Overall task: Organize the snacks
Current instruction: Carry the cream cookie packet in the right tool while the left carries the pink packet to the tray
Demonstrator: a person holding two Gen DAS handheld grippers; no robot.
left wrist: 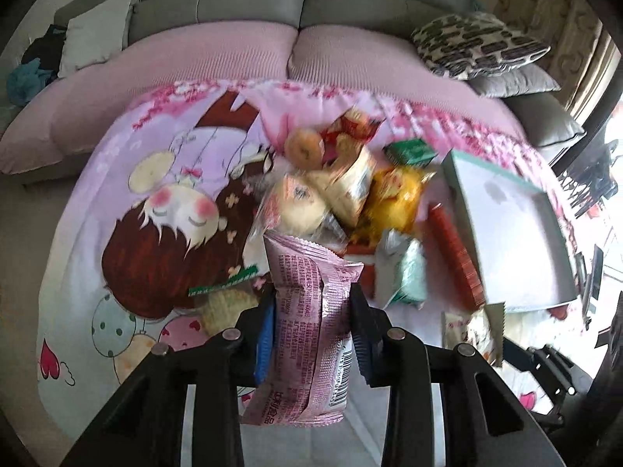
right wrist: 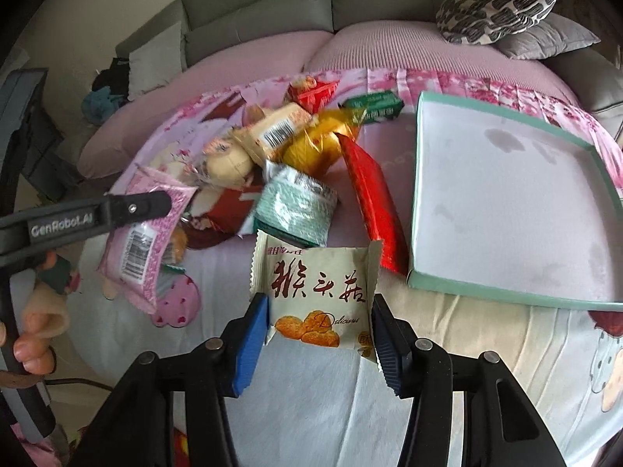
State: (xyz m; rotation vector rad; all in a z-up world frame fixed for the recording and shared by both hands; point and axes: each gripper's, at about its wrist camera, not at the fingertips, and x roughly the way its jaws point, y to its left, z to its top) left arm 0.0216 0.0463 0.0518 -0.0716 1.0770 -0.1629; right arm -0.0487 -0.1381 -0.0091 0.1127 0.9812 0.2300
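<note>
- Right now my left gripper [left wrist: 313, 334] is clamped on a pink snack packet [left wrist: 307, 334], the pads pressing its long sides; the packet stands upright between the fingers, its serrated top edge poking above them and its barcode end hanging below.
- From the right wrist view I see that same left gripper [right wrist: 155, 204] from the side, with the pink snack packet [right wrist: 144, 233] dangling off its tip, clear of the printed cloth [right wrist: 319, 389].
- My right gripper [right wrist: 321, 330] grips a cream biscuit packet [right wrist: 321, 292] by its two side edges; red characters and a picture of golden biscuits face the camera.
- The person's fingers [right wrist: 35, 354] curl around the left gripper's handle at the left edge of that view.
- Behind both held packets sits the snack pile [right wrist: 280, 155]: a yellow bag [right wrist: 315, 148], a mint-green packet [right wrist: 296, 210], a long red packet [right wrist: 373, 210], a beige barcoded packet [right wrist: 276, 128], a green packet [right wrist: 373, 107] and a red wrapper [right wrist: 311, 93], all lying jumbled and overlapping.
- The long red packet lies just beside the left wall of the shallow teal-rimmed tray [right wrist: 506, 288], whose grey floor holds no snacks.
- Everything rests on the cartoon-printed cloth spread over a pink sofa seat [right wrist: 272, 62]; a patterned cushion [right wrist: 498, 7] sits on a grey one at the far right.
- The left wrist view is motion-blurred, so I cannot read the small wrappers in the pile there.
</note>
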